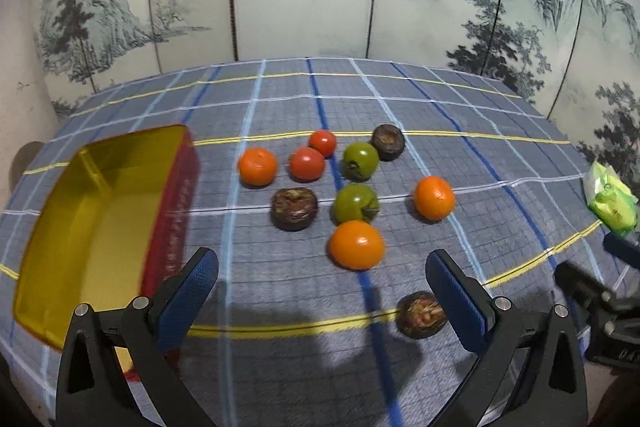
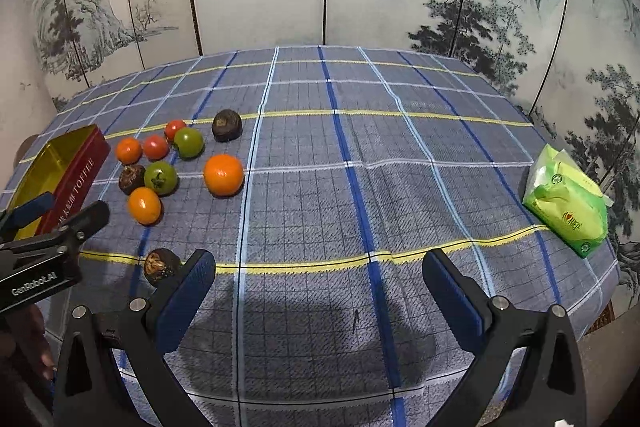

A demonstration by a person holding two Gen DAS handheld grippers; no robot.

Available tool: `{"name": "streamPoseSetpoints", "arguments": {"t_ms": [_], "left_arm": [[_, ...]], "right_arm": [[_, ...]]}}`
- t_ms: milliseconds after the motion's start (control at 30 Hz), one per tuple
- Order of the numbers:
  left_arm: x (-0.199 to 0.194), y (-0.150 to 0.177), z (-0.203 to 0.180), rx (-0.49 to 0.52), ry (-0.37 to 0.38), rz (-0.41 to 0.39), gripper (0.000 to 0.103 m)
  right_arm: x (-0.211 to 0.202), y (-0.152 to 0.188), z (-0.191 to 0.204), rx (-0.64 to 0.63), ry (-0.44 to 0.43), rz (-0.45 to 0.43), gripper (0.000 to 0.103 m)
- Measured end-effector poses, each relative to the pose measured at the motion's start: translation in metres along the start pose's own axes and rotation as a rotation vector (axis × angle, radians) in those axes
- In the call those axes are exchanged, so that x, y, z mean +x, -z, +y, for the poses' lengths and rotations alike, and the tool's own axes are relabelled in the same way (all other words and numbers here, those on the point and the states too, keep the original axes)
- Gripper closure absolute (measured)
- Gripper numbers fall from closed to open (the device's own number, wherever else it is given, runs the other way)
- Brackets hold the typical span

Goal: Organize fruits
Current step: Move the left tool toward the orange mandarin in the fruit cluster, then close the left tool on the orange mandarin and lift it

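Currently both tongs are hovering above the plaid-covered surface (image 2: 400,187) with their blue pads spread wide and gripping nothing. The left tongs (image 1: 322,275) are sitting just short of the fruit cluster, with the nearest orange (image 1: 356,245) lying just ahead between the fingers and a dark brown fruit (image 1: 421,314) resting beside the right finger. Beyond them, two green fruits (image 1: 356,203), two red tomatoes (image 1: 307,163), two more oranges (image 1: 434,197) and two more brown fruits (image 1: 295,208) are lying loose on the cloth. An open red tin (image 1: 176,211) with a gold interior is standing empty at the cluster's left. The right tongs (image 2: 318,273) are hanging over bare cloth, well apart from a green packet (image 2: 568,203) at the far right edge.
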State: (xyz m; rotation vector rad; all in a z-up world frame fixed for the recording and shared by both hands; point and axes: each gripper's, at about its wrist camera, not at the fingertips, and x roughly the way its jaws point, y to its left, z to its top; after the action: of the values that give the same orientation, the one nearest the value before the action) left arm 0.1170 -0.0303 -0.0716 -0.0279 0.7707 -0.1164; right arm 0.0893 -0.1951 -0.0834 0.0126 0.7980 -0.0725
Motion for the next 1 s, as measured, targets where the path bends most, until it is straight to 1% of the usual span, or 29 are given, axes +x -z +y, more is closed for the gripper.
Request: {"name": "streamPoseSetpoints", "arguments": {"t_ms": [233,600,633,667,700,767,900,1000], "left_arm": [[0.026,-0.004,-0.008,-0.022,0.016,0.043,0.000],[0.061,-0.004,-0.021,0.012,-0.083,0.092,0.001],[0.063,-0.004,-0.020,0.012,-0.083,0.095,0.004],[0.066,-0.004,-0.021,0.010,-0.078,0.098,0.010],[0.069,-0.004,-0.022,0.012,-0.080,0.103,0.012],[0.074,-0.004,-0.023,0.005,-0.081,0.116,0.024],[0.081,-0.004,-0.024,-0.011,-0.064,0.140,0.034],[0.080,-0.003,-0.026,-0.004,-0.054,0.133,0.041]], "right_arm": [[0.009,0.006,-0.006,0.009,-0.017,0.019,0.000],[0.018,0.013,-0.015,0.037,-0.039,0.041,0.000],[0.019,0.013,-0.015,0.037,-0.042,0.043,0.000],[0.020,0.014,-0.016,0.034,-0.044,0.046,0.000],[0.020,0.015,-0.014,0.028,-0.042,0.047,0.000],[0.021,0.016,-0.014,0.023,-0.040,0.048,0.000],[0.023,0.018,-0.016,0.029,-0.045,0.055,0.000],[0.026,0.021,-0.016,0.032,-0.046,0.066,0.000]]}}
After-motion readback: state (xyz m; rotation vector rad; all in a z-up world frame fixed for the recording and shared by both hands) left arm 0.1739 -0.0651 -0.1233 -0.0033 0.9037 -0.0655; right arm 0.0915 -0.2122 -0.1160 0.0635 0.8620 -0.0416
